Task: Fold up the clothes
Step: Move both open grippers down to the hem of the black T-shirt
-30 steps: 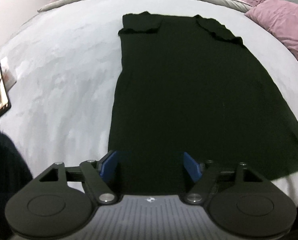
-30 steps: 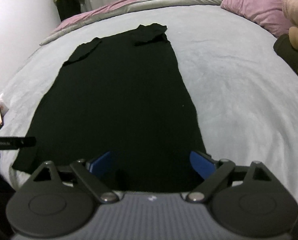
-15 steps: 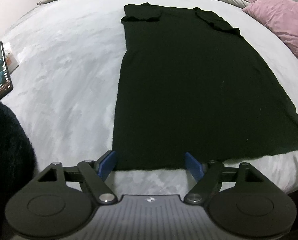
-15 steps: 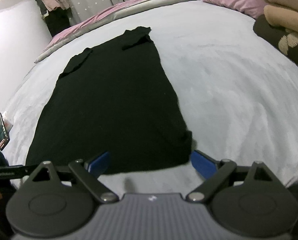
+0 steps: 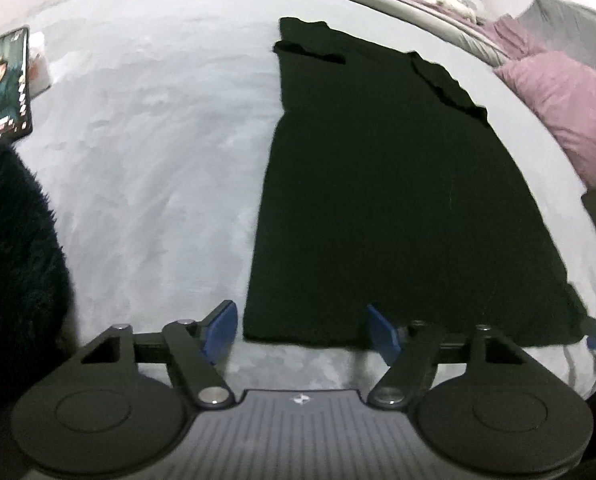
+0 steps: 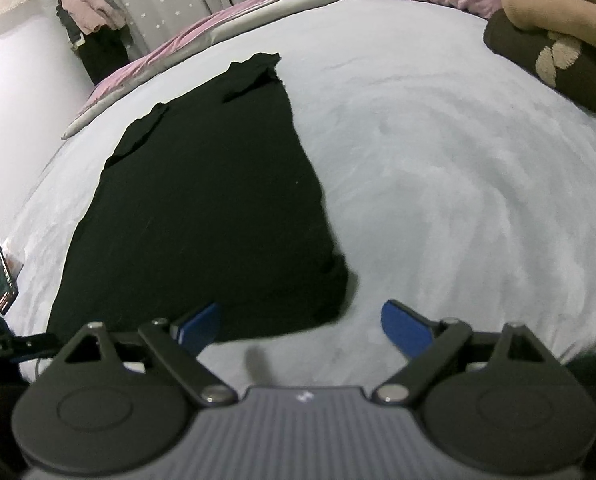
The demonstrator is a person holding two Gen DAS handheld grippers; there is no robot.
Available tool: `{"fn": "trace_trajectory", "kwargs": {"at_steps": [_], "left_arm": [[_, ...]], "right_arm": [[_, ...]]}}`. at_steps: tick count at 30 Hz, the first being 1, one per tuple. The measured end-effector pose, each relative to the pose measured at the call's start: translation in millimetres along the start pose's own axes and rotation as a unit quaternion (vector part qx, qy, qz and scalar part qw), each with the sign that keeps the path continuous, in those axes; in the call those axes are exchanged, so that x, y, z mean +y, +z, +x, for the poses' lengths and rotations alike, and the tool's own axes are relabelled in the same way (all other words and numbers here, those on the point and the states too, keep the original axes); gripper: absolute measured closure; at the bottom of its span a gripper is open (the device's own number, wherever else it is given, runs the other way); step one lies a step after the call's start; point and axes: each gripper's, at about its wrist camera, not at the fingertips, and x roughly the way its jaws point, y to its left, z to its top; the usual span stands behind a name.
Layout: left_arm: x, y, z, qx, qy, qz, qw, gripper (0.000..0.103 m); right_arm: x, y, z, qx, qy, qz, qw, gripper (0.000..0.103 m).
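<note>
Left wrist view: the left tongs (image 5: pixel 301 330) are closing with only the near hem of the long black knit dress (image 5: pixel 394 200) between the blue pads, not pinched. The dress lies flat on the pale grey bed blanket (image 5: pixel 146 168).

Right wrist view: the right tongs (image 6: pixel 300 326) are closing around the dress's (image 6: pixel 202 208) near corner, unclamped.
</note>
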Motion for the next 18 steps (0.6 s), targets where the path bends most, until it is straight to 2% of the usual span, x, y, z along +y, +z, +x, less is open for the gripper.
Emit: {"fn": "trace_trajectory", "kwargs": {"at_steps": [6, 8, 15, 18], "left_arm": [[25.5, 6.8, 0.4, -0.002, -0.036, -0.068, 0.9970, 0.044], [27.6, 8.0, 2.1, 0.000, -0.040, -0.073, 0.9965, 0.046], [20.9, 10.7, 9.7, 0.008, -0.033, -0.033, 0.9989, 0.053], [14.3, 8.8, 11.0, 0.010, -0.035, -0.003, 0.9994, 0.059]], "right_arm": [[-22.8, 16.6, 3.3, -0.005, 0.017, 0.028, 0.999, 0.029], [-26.6, 19.8, 7.1, -0.003, 0.027, 0.029, 0.999, 0.031], [-19.8, 27.2, 23.2, 0.026, 0.047, -0.009, 0.999, 0.032], [-14.8, 28.1, 28.7, 0.036, 0.041, -0.024, 0.998, 0.038]]}}
